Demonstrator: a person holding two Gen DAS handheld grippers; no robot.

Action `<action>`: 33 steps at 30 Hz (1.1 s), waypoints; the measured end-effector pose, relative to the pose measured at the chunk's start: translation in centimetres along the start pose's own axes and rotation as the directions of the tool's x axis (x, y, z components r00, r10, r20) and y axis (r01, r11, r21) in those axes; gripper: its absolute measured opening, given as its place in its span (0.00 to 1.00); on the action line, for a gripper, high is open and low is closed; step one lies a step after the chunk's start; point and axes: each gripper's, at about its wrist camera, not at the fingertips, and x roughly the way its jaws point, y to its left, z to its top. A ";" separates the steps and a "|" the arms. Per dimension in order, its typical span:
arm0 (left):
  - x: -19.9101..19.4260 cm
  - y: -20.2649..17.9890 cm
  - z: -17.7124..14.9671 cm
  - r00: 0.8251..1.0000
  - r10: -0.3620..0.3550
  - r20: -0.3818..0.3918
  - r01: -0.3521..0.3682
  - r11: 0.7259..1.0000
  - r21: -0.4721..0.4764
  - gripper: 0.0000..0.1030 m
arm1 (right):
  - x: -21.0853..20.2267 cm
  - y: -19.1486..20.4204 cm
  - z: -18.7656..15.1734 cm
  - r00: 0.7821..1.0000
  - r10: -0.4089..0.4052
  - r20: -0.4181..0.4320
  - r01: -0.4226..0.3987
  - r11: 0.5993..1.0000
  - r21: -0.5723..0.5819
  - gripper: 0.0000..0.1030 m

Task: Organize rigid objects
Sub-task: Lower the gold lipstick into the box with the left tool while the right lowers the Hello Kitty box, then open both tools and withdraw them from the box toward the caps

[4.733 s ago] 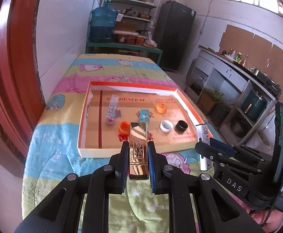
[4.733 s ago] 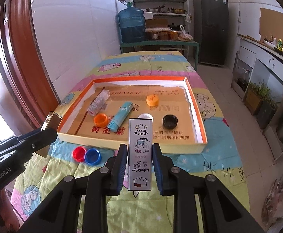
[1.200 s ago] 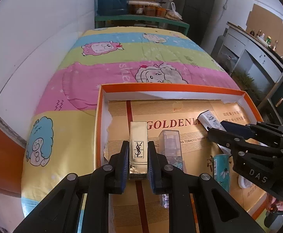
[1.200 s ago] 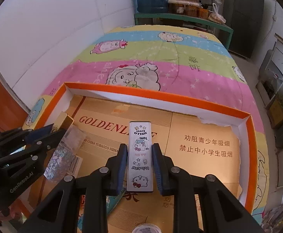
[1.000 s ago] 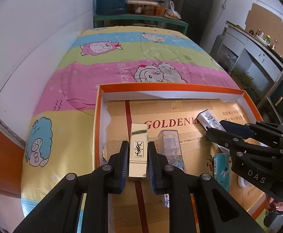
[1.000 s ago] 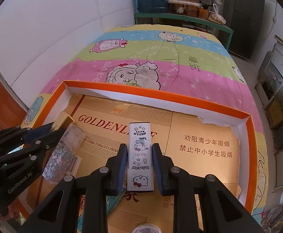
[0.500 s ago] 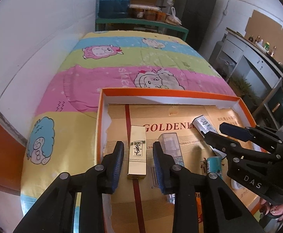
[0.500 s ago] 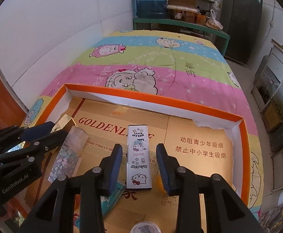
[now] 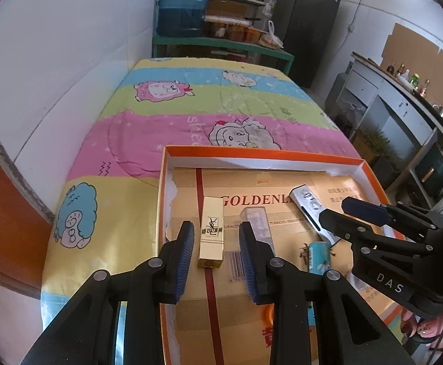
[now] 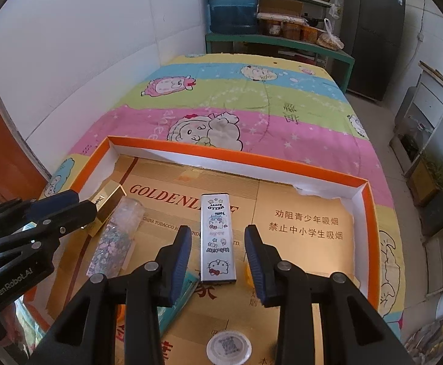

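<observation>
Left gripper (image 9: 216, 249): jaws parted, nothing gripped. They have just been opening; the gold YSL lipstick case (image 9: 211, 231) lies flat between the pads, clear daylight on both sides, on the floor of the orange-rimmed cardboard tray (image 9: 262, 154).

Right gripper (image 10: 217, 254): same condition. Jaws have just been opening, and the silver Hello Kitty case (image 10: 217, 238) lies flat between the pads, untouched, pointing away along the fingers.

Just outside the left gripper's right pad: a clear glitter-filled case (image 9: 258, 220), nearly touching that pad. Risk, as judged: if the gripper withdraws crooked or swings right, that pad catches the glitter case and skews it, or drags the lipstick case off line.

Beneath and left of the right gripper's left finger: a teal tube (image 10: 177, 296), partly hidden. At its right pad, an orange item, mostly hidden, identity unclear. A low withdrawal could roll the tube or knock the orange piece.

Nearest the right camera, below the fingers: a white round cap (image 10: 229, 346).

The two grippers work close together inside one tray; each shows in the other's view. Lifting out together risks a clash of fingers.

Beyond the tray: cartoon-print bedcloth (image 10: 251, 100), then a blue water jug (image 10: 232, 1).
</observation>
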 end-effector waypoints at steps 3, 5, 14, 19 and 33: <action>-0.8 -0.1 -0.2 1.000 -0.005 0.008 0.005 1.000 -0.001 0.30 | -0.6 0.1 -0.2 1.000 0.001 0.006 -0.001 1.000 0.000 0.35; -1.2 -0.2 -0.3 1.000 -0.008 0.013 0.008 1.000 -0.002 0.30 | -1.0 0.3 -0.3 1.000 -0.001 0.009 0.001 1.000 -0.002 0.35; -3.5 -0.2 -1.4 0.999 -0.014 0.031 0.014 1.000 -0.012 0.30 | -3.2 0.7 -1.2 1.000 -0.005 0.025 0.005 1.000 0.002 0.35; -5.0 -0.2 -2.0 0.999 -0.019 0.047 0.020 1.000 -0.019 0.30 | -4.6 1.1 -1.6 0.999 -0.007 0.042 0.007 1.000 -0.003 0.35; -8.6 -0.5 -3.6 0.996 -0.035 0.084 0.037 0.999 -0.026 0.30 | -7.7 2.3 -3.3 0.998 -0.002 0.070 0.002 1.000 -0.009 0.35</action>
